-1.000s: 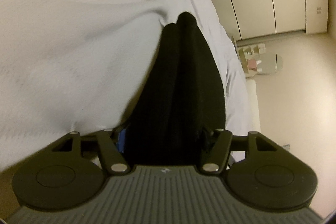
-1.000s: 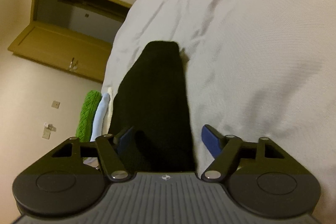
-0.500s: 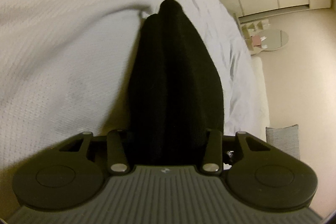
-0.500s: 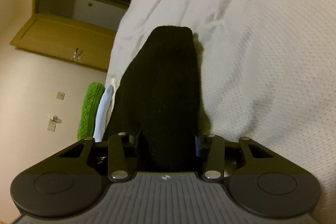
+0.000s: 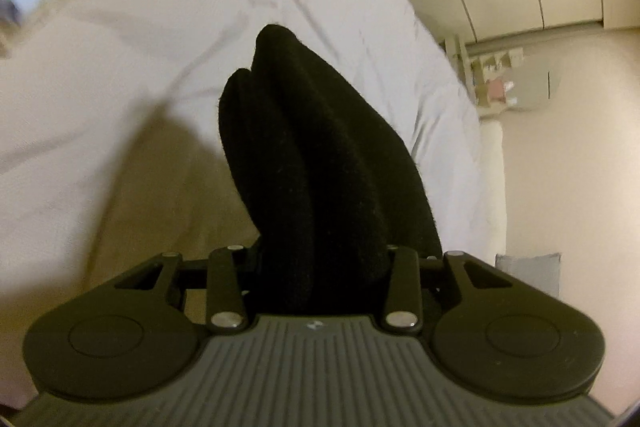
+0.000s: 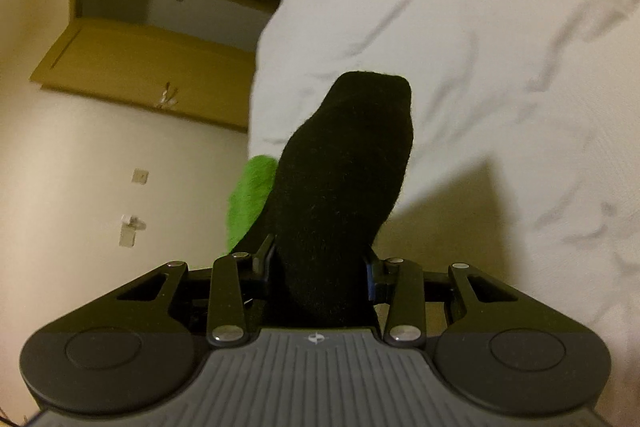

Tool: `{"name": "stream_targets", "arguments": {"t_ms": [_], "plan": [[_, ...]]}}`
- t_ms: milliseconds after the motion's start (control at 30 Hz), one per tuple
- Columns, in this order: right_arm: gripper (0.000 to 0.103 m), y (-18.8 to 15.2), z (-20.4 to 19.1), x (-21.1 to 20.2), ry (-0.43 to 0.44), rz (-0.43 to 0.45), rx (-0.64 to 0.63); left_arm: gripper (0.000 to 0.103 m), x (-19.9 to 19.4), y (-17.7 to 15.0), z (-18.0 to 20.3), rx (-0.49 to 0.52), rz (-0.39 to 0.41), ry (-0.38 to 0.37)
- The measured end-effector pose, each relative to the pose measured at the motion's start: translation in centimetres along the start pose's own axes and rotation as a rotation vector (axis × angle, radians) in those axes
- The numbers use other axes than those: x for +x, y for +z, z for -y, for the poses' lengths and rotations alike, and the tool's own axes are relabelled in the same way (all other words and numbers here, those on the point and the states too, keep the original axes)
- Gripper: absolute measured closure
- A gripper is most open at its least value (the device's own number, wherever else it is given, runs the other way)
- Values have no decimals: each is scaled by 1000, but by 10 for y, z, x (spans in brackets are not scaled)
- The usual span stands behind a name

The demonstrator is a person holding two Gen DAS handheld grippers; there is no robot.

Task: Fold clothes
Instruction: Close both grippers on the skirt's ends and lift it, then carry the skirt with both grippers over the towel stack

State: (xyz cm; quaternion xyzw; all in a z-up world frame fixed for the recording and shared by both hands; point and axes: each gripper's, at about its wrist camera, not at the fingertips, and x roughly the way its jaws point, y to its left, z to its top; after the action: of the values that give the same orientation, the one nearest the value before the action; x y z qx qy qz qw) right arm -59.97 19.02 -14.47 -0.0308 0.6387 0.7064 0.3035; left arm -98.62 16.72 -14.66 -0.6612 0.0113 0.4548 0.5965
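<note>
Bedding first: we see a white, wrinkled quilted bed cover [image 5: 120, 147], then a black knitted garment [image 5: 320, 167] raised above it. Our left tool [image 5: 320, 267] and right tool [image 6: 320, 267] each clamp one bunched end. Green knitted fabric [image 6: 248, 199] lies by the bed's edge.
</note>
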Motion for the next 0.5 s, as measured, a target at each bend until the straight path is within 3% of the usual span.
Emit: {"name": "stream_targets", "arguments": {"t_ms": [133, 267, 500], "plan": [[64, 0, -57, 40, 58, -6, -58, 69, -58, 38, -7, -8, 82, 7], [64, -9, -107, 106, 122, 4, -75, 69, -113, 101, -26, 24, 146, 20], [64, -24, -172, 237, 145, 82, -86, 69, -169, 223, -91, 125, 158, 32]]}}
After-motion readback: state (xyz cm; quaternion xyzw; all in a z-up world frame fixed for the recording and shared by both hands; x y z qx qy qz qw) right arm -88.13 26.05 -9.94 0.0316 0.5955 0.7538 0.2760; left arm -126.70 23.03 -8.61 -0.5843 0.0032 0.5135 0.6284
